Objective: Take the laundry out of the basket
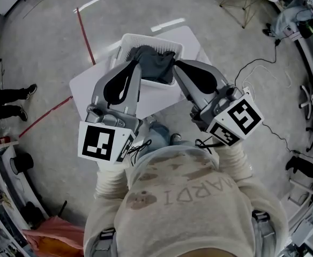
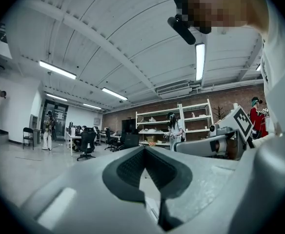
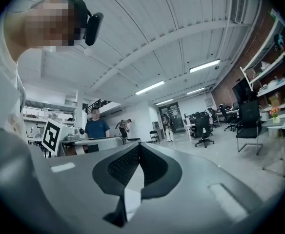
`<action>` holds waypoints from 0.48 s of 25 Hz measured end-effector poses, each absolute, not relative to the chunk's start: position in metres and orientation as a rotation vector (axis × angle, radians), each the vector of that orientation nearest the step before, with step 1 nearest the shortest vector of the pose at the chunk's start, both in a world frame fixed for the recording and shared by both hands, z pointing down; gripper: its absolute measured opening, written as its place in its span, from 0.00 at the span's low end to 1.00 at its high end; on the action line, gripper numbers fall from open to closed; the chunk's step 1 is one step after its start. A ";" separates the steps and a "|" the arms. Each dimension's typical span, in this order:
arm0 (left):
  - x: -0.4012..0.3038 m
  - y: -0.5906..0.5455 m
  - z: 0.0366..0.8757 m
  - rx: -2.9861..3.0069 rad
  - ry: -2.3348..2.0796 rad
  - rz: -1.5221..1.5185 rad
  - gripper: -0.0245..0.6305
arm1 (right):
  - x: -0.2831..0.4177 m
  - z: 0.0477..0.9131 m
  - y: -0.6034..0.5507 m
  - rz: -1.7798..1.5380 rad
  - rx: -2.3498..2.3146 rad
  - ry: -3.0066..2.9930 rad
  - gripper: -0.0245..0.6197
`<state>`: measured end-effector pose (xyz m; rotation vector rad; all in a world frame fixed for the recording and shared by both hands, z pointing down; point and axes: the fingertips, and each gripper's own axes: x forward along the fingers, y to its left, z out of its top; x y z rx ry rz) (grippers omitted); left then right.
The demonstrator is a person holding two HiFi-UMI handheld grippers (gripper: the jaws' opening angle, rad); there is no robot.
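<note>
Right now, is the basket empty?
No, dark laundry lies bunched up inside the white basket on the table.

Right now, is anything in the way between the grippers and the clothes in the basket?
Nothing visible does. The dark laundry lies uncovered in the white basket, with the left gripper and right gripper right beside it.

**Open-plan lab-office with a workshop floor**

My feeds show one long room under white ceiling strip lights (image 2: 57, 69). A red-brown brick wall (image 2: 220, 99) stands behind white metal shelving (image 2: 174, 123). Black swivel office chairs (image 3: 201, 130) sit at a white desk (image 2: 76, 137), and a red tape line (image 1: 84, 35) crosses the grey concrete floor (image 1: 49, 42).
</note>
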<state>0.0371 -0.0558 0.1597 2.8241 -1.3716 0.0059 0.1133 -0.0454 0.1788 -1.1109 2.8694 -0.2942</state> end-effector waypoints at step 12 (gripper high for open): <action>-0.014 -0.142 0.173 2.851 -1.300 0.014 0.04 | 0.058 0.187 -0.133 -0.302 -1.177 2.882 0.08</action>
